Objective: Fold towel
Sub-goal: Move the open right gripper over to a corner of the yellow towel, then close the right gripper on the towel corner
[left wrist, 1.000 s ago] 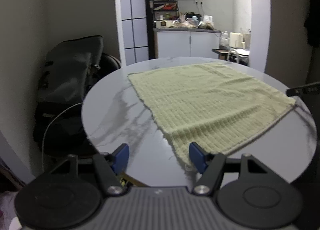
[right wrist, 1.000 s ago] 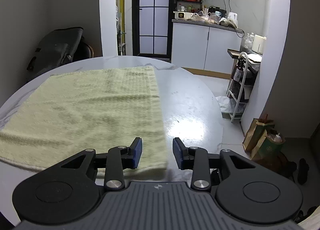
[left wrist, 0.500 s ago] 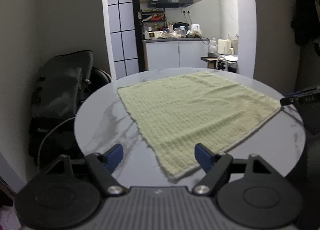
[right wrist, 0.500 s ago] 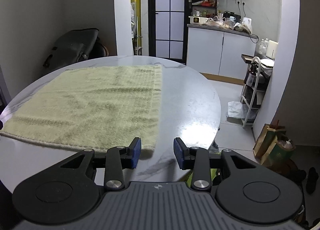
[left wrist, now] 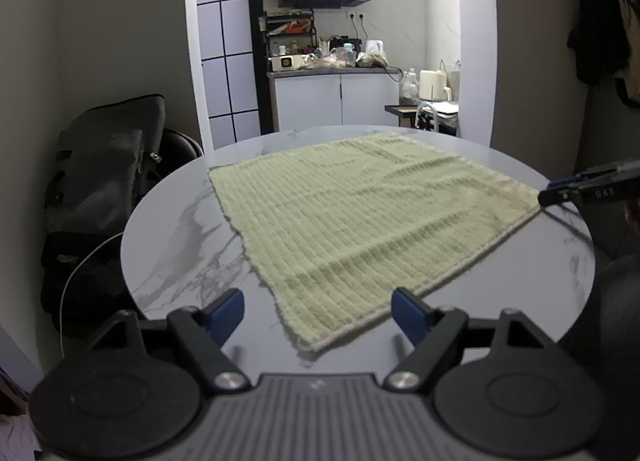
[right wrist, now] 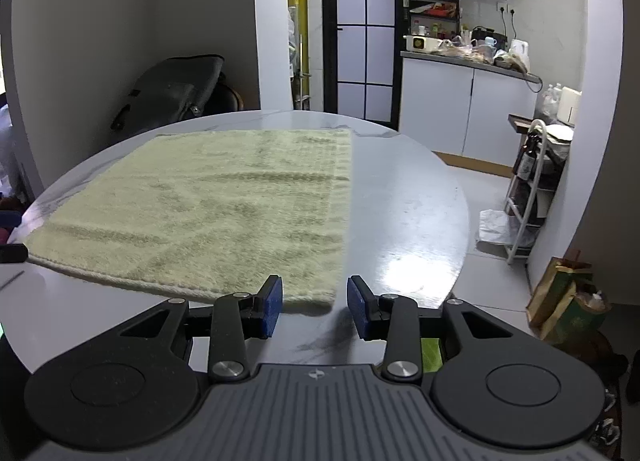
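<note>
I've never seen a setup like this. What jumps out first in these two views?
A pale green towel lies spread flat over most of a round marble-look table. At the bottom of each view sits a black gripper with blue-padded fingers: the left gripper is wide open at one near corner of the towel, and the right gripper is open at the other. Behind the table, a cluttered kitchen counter stands under bright cabinets.

Towel (left wrist: 360, 229) flat on table (left wrist: 172, 233), bag (left wrist: 104, 165) left, kitchen counter (left wrist: 332, 71) behind
</note>
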### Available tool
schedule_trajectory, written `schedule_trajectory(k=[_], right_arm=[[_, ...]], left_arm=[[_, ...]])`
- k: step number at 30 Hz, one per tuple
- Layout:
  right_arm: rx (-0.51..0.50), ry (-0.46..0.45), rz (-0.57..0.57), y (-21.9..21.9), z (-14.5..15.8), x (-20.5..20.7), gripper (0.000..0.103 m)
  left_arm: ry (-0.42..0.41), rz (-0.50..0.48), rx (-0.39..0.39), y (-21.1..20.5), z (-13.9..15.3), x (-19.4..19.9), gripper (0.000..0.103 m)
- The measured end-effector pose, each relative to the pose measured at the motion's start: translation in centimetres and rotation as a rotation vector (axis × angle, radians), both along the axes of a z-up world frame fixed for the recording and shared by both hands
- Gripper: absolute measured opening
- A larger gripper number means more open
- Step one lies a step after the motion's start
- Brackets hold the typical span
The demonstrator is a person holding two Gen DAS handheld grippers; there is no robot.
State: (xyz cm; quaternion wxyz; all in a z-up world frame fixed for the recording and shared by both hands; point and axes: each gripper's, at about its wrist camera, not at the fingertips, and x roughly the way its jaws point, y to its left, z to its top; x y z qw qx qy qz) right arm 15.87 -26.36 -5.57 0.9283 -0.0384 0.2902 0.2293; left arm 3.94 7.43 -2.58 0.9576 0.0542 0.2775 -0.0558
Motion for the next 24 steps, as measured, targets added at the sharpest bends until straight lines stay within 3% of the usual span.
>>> schedule_trajectory(k=[17, 24], right_arm=[[0.027, -0.014, 0.001, 0.1, 0.8, 0.4, 0.04], [0.012, -0.006, 0.023, 0.5, -0.3, 0.7, 0.04]], left_arm=[[-0.002, -0.008, 0.008, -0.6, 0.1, 0.2, 0.083], [-0.002, -0.013, 0.004, -0.9, -0.1, 0.0, 0.083]])
